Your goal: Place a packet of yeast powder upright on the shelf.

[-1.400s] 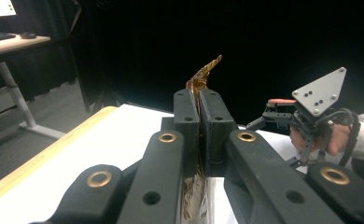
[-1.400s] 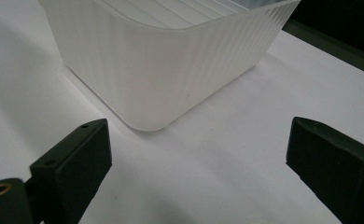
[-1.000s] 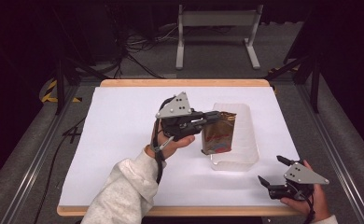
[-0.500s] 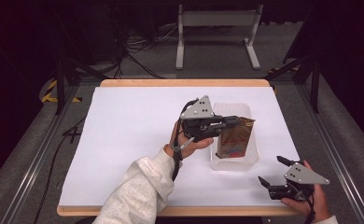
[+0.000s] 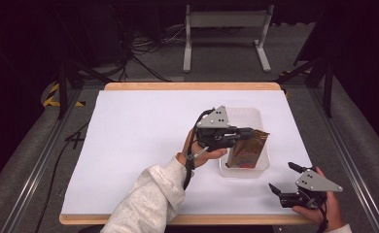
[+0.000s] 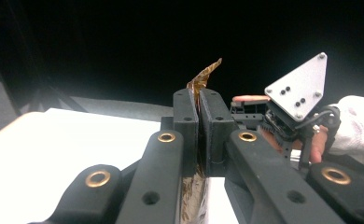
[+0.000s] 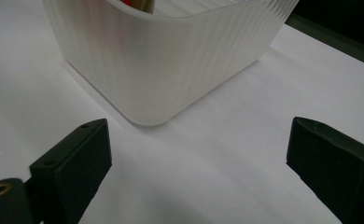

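A shiny brown packet (image 5: 249, 149) hangs upright in the near half of a translucent plastic bin (image 5: 245, 115) at the table's right. My left gripper (image 5: 248, 131) is shut on the packet's top edge and reaches over the bin from the left. In the left gripper view the jaws are pressed together on the crinkled brown foil (image 6: 203, 77). My right gripper (image 5: 282, 176) rests open near the table's front right corner, apart from the bin. Its view shows the bin's ribbed wall (image 7: 171, 60) just ahead of the spread jaws (image 7: 199, 140), with a bit of the packet (image 7: 140, 3) above the rim.
White paper (image 5: 139, 141) covers the wooden table. A metal stand (image 5: 224, 22) and cables lie on the floor beyond the far edge. The right hand and its grey plate (image 6: 299, 91) appear in the left gripper view.
My left gripper has carried the brown packet to the right, from the bin's left side to over and into the bin. The right gripper has stayed put.
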The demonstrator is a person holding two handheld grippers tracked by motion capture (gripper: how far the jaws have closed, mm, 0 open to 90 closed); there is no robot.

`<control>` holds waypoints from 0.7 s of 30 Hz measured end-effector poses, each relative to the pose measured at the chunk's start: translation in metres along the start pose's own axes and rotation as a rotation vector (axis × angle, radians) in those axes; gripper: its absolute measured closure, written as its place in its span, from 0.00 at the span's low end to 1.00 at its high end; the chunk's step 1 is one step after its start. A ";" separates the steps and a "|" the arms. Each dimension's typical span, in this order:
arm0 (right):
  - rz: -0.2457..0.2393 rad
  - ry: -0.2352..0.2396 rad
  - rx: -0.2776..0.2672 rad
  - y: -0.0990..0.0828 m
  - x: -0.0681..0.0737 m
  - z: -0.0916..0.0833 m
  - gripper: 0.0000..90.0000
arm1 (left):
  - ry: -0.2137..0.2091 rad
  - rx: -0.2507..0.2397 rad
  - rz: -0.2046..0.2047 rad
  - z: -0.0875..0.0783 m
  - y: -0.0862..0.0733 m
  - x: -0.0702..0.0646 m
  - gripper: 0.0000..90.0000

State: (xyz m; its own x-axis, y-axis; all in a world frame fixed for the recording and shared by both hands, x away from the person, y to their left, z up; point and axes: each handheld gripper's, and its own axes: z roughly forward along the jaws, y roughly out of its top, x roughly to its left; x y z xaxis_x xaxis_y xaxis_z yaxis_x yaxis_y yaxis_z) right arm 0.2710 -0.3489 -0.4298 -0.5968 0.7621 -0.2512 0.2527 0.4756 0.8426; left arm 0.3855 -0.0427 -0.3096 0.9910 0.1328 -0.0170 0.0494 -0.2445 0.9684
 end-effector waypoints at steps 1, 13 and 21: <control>-0.003 -0.002 -0.001 0.000 0.000 0.000 0.08 | -0.005 0.010 0.001 0.002 -0.003 -0.001 0.96; 0.001 -0.005 0.003 0.000 0.000 0.000 0.08 | -0.005 0.048 -0.004 0.009 -0.019 -0.004 0.96; -0.004 -0.007 0.002 0.000 0.001 -0.001 0.08 | -0.011 0.056 -0.009 0.010 -0.023 -0.006 0.96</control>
State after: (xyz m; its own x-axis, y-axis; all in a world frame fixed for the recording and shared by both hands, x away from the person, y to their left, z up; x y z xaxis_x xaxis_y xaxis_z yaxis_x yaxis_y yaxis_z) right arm 0.2703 -0.3485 -0.4294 -0.5925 0.7631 -0.2581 0.2520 0.4800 0.8403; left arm 0.3801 -0.0473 -0.3342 0.9919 0.1242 -0.0284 0.0644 -0.2968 0.9528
